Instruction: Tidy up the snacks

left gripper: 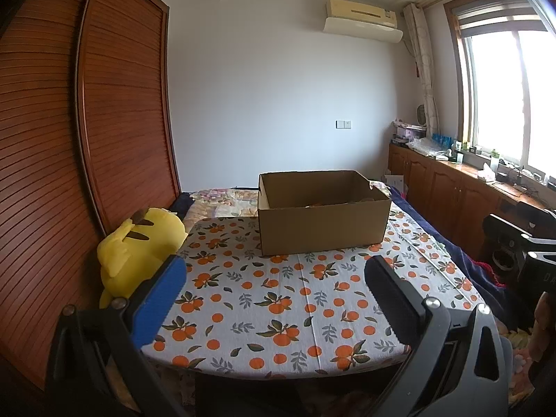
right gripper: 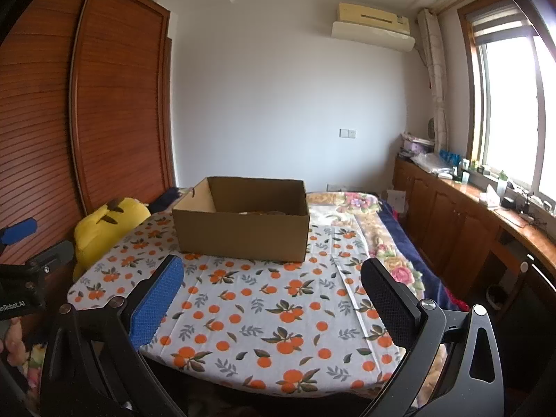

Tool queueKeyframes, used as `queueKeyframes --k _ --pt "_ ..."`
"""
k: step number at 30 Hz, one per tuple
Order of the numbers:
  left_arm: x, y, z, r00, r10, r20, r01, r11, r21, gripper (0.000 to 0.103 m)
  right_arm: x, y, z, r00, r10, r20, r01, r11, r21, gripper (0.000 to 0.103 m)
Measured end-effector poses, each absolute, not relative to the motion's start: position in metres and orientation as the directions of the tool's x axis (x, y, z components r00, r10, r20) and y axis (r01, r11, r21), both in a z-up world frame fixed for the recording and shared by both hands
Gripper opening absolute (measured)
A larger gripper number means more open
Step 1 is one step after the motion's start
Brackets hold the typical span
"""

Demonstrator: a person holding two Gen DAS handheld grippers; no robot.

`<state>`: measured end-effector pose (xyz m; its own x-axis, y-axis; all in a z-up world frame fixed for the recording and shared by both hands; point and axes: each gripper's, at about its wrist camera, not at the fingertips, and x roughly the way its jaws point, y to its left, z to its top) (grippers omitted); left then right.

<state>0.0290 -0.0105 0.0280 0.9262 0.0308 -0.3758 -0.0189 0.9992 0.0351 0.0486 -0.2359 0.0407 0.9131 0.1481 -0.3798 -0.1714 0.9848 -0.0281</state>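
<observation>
Cardboard box (left gripper: 323,222) sits well beyond open left hand-held gripper (left gripper: 274,299), w/ nothing gripped

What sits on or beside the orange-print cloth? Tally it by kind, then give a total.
Cardboard box: 1
Yellow plush toy: 1
Left tool, open and empty: 1
Right tool, open and empty: 1
Total: 4
The box's contents are mostly hidden, so they are not counted.
</observation>
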Motion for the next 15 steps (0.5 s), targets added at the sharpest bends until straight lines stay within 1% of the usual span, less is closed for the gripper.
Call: queueKeyframes --k 15 --pt "0.0266 -0.0092 0.0305 0.93 0.034 -0.365 -0.023 0.999 0.033 0.103 0.0491 -0.2366 0.0419 0.914 0.154 -0.376 -0.175 0.984 -0.023 0.103"
